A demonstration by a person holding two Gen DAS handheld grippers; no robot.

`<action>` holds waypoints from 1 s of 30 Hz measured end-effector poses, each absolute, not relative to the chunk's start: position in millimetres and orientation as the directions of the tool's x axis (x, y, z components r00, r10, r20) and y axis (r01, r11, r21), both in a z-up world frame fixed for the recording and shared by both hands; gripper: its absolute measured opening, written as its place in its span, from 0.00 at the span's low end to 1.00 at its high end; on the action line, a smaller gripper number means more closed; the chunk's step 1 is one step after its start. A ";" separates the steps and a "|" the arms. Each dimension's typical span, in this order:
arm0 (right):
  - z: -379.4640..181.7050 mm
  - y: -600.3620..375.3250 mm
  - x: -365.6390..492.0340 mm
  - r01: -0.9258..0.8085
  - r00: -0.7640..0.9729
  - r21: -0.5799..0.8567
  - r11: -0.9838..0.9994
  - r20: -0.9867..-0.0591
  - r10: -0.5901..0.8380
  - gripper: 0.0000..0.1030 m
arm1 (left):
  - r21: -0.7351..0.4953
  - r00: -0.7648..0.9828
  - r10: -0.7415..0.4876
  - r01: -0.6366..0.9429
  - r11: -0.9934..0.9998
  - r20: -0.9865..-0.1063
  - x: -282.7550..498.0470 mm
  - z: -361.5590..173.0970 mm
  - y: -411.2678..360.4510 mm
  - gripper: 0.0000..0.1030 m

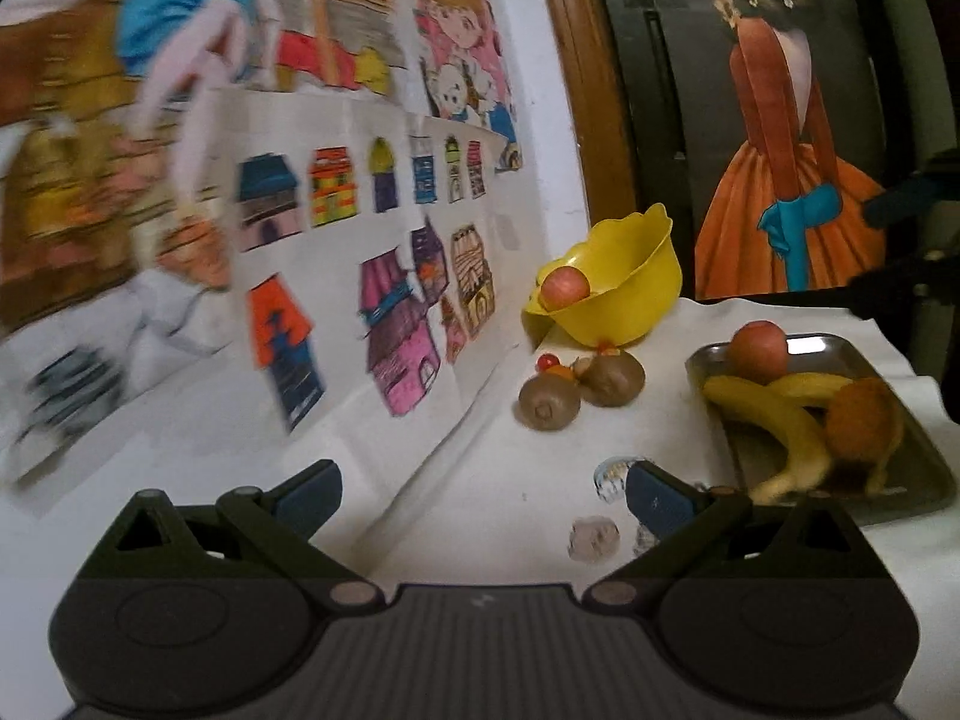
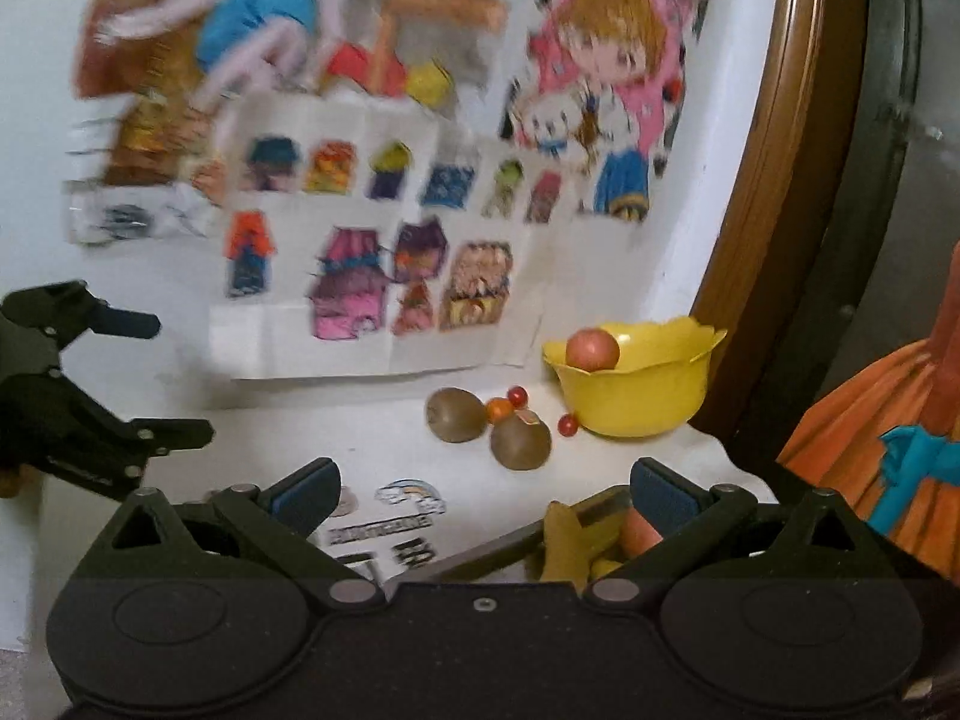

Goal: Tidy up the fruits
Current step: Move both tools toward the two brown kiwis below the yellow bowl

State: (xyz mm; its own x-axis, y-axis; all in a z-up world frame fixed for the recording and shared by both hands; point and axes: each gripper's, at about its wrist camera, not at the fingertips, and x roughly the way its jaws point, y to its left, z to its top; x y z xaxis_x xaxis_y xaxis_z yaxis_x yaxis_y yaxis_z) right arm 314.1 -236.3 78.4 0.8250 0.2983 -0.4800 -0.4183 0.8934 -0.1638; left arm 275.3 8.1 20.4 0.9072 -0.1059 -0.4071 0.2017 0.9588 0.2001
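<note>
2 tongs, both spread wide and empty: left gripper (image 1: 483, 495), right gripper (image 2: 483, 495), each hovering short of the fruit, presumably between picks. Just ahead-right of the left tongs sits the metal tray (image 1: 924, 468) holding a banana (image 1: 780, 420), an apple (image 1: 759, 351) and an orange, blurred fruit (image 1: 861, 417). Further ahead, 2 kiwis (image 1: 579, 390) lie loose beside small red berries (image 2: 517, 396). Farthest, the yellow bowl (image 1: 636, 294) holds 1 apple (image 1: 564, 288), likely the sorting target. Tray mostly hidden under the right tongs; wall drawings (image 1: 372, 228) smeared.
</note>
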 end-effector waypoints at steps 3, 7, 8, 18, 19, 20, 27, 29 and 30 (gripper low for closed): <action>65.2 -241.0 360.4 -0.422 0.811 -0.104 0.901 -0.487 0.324 0.99 | 0.188 0.909 -0.126 0.215 0.958 -0.398 308.4 16.6 1.5 1.00; 43.3 -242.5 420.8 -0.425 0.776 -0.039 0.904 -0.529 0.342 0.99 | 0.188 0.898 -0.165 0.259 0.947 -0.408 351.7 2.3 -10.6 1.00; 38.3 -242.9 433.2 -0.424 0.769 -0.035 0.905 -0.541 0.340 0.99 | 0.189 0.894 -0.170 0.268 0.945 -0.415 362.4 -2.2 -13.8 1.00; -11.8 -236.0 533.3 -0.387 0.662 0.045 0.921 -0.682 0.311 0.99 | 0.201 0.845 -0.179 0.316 0.927 -0.503 438.6 -41.2 -38.6 1.00; -15.4 -236.4 541.0 -0.374 0.651 0.064 0.925 -0.693 0.311 0.99 | 0.194 0.841 -0.178 0.314 0.929 -0.511 442.7 -43.0 -38.4 1.00; -18.3 -236.2 547.3 -0.364 0.639 0.083 0.928 -0.702 0.314 0.99 | 0.184 0.836 -0.178 0.313 0.932 -0.518 449.7 -45.4 -38.7 1.00; -38.0 -231.7 574.4 -0.330 0.590 0.129 0.935 -0.745 0.311 0.99 | 0.175 0.818 -0.182 0.324 0.930 -0.546 475.0 -57.6 -44.6 1.00; -41.7 -231.8 576.9 -0.327 0.583 0.140 0.935 -0.748 0.316 0.98 | 0.176 0.813 -0.183 0.328 0.928 -0.553 480.5 -60.5 -47.2 1.00; -42.7 -231.9 578.6 -0.327 0.581 0.148 0.934 -0.747 0.322 0.97 | 0.174 0.810 -0.185 0.332 0.927 -0.556 483.3 -62.6 -48.2 1.00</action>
State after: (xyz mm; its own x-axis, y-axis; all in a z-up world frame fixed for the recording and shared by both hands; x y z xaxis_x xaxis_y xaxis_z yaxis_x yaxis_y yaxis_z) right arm 578.6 -231.9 -42.8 0.5814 0.3216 -0.7474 -0.3266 0.9335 0.1477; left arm 483.3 -48.2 -62.6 0.8101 -0.1852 -0.5563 0.3317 0.9272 0.1743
